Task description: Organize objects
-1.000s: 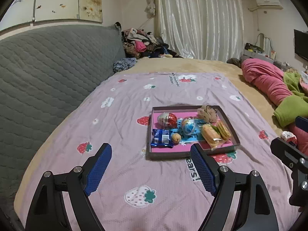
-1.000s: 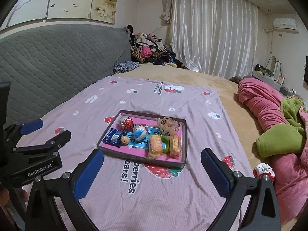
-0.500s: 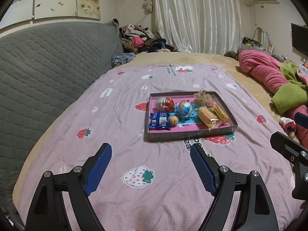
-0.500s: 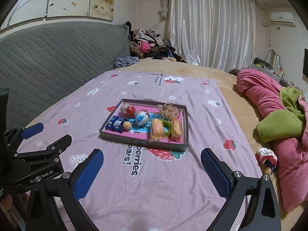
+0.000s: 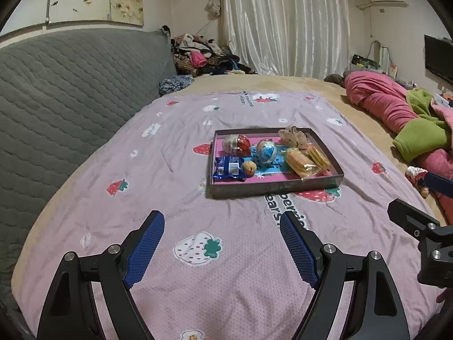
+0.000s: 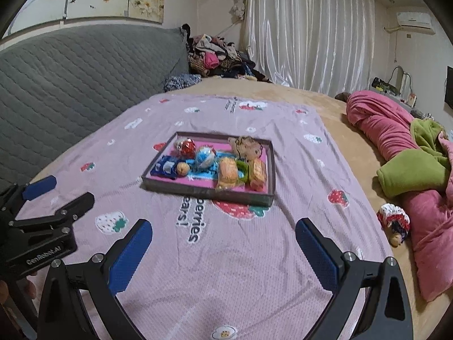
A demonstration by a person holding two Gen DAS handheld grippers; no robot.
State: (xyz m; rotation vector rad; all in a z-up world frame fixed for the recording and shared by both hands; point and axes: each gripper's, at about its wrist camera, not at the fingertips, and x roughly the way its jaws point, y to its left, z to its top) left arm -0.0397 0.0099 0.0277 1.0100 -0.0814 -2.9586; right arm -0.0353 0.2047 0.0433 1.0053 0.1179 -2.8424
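Across a wide bed (image 5: 297, 85) backed by a grey quilted headboard (image 5: 70, 90) and white curtains (image 5: 283, 22), a pink strawberry-print sheet (image 5: 170, 170) carries a shallow tray (image 5: 271, 191) of wrapped snacks at its centre; left gripper (image 5: 222, 250) and right gripper (image 6: 223, 255) hover nearer, both spread wide and empty.

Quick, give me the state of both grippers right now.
Left gripper: open, holding nothing.
Right gripper: open, holding nothing.
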